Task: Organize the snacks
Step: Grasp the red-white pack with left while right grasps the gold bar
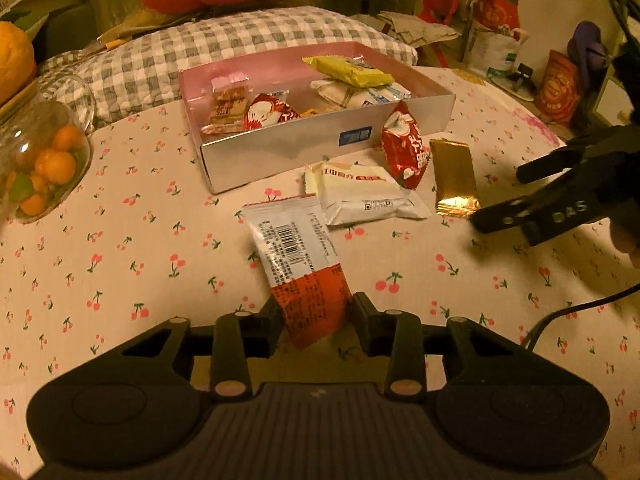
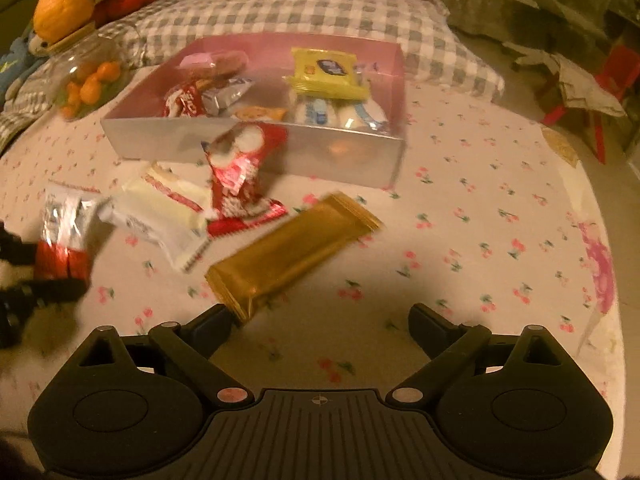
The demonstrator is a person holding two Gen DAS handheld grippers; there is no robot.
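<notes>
My left gripper (image 1: 316,312) is shut on a white and red snack packet (image 1: 298,252), holding it by its red end above the cloth; it also shows in the right wrist view (image 2: 64,236). My right gripper (image 2: 320,320) is open and empty, just short of a gold bar packet (image 2: 292,252), which also shows in the left wrist view (image 1: 454,176). A white packet (image 1: 368,194) and a red packet (image 1: 406,144) lie beside the silver box (image 1: 280,152). The box holds several snacks, among them a yellow packet (image 1: 348,70).
The cherry-print cloth (image 1: 120,280) covers the surface. A clear jar of small oranges (image 1: 44,160) lies at the left. A checked pillow (image 1: 224,40) sits behind the box. Bags and clutter stand at the far right (image 1: 556,84).
</notes>
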